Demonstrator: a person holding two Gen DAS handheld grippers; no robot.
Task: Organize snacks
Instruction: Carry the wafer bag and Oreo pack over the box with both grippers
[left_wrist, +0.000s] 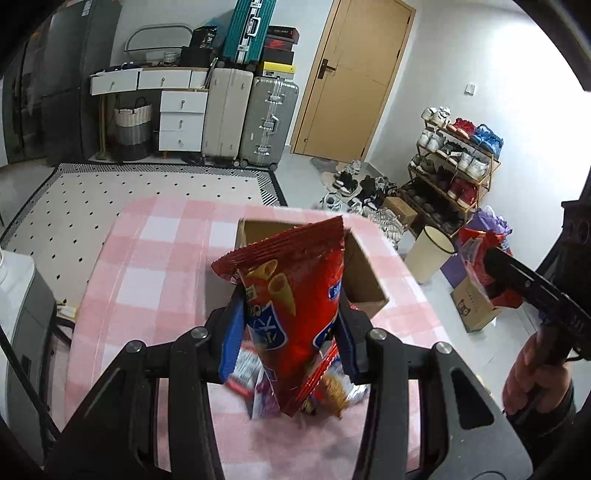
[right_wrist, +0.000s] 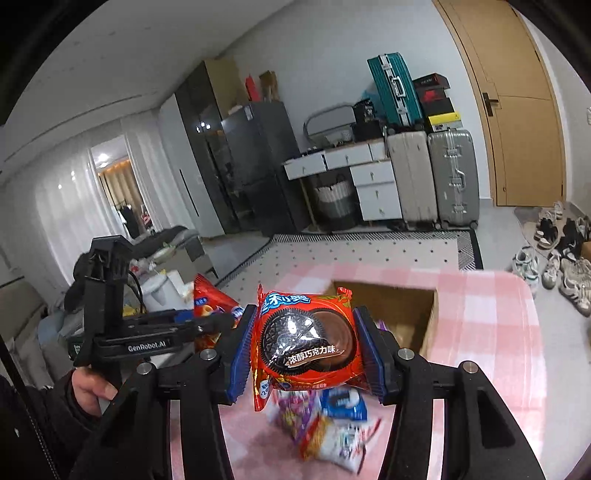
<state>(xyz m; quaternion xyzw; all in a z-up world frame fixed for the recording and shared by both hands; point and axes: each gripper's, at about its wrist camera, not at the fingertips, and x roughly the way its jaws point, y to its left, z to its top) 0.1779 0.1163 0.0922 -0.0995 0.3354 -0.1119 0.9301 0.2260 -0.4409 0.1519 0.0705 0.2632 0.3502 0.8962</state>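
My left gripper (left_wrist: 290, 325) is shut on a tall red snack bag (left_wrist: 291, 295) and holds it above the pink checked table (left_wrist: 147, 258), in front of an open cardboard box (left_wrist: 364, 273). My right gripper (right_wrist: 304, 350) is shut on a red Oreo packet (right_wrist: 306, 339), held above the table just short of the same box (right_wrist: 428, 317). A pile of loose snack packets (right_wrist: 328, 424) lies on the cloth below both grippers; it also shows in the left wrist view (left_wrist: 332, 395). The right gripper (left_wrist: 491, 269) with its packet shows at the right of the left wrist view.
A cream bin (left_wrist: 430, 253) and a brown paper bag (left_wrist: 476, 306) stand on the floor right of the table. A shoe rack (left_wrist: 454, 173) and loose shoes lie beyond. Suitcases (left_wrist: 251, 114) and white drawers (left_wrist: 181, 118) line the far wall.
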